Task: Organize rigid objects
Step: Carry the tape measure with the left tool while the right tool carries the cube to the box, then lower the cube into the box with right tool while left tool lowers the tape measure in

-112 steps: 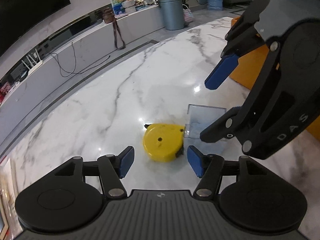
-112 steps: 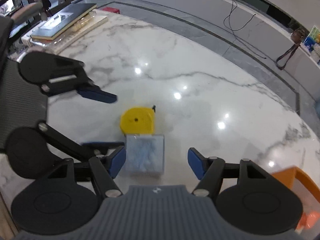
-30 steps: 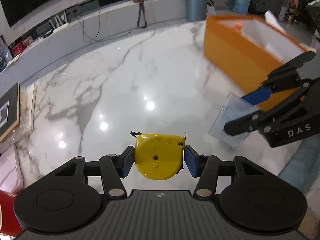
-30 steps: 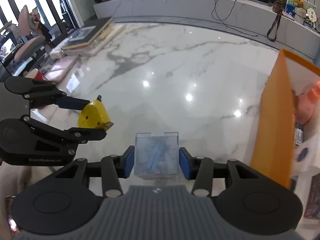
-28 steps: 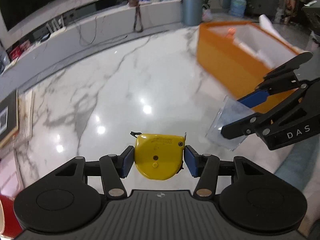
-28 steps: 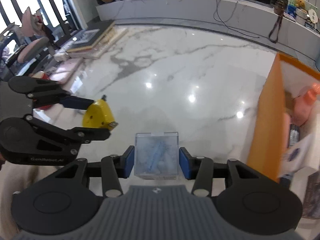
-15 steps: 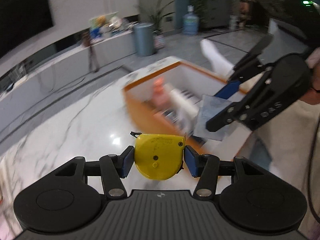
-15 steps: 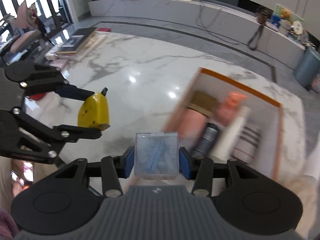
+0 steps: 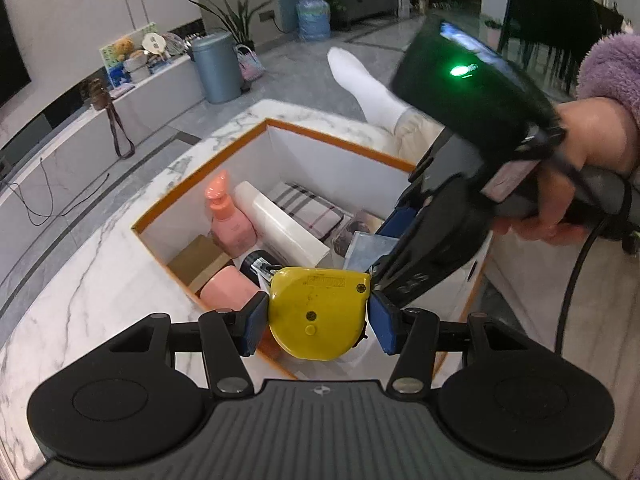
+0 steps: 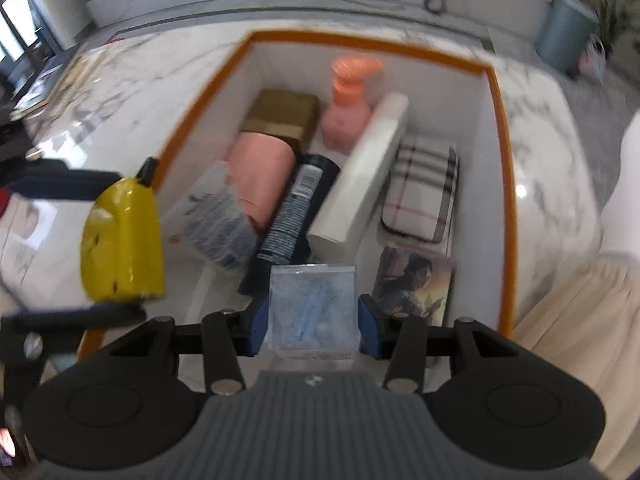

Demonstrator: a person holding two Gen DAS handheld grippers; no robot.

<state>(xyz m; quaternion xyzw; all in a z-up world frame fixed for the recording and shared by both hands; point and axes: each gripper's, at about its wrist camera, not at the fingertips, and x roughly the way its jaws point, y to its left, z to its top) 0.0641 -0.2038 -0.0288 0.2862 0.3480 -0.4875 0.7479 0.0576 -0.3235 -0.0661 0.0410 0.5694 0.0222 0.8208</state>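
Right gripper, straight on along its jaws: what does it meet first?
Probably the black tube lying in the orange box, just past the clear case that the right gripper holds. Depth is unclear; the white bottle lies close beside it.

Both grippers — left gripper, right gripper — clamped, angled downward
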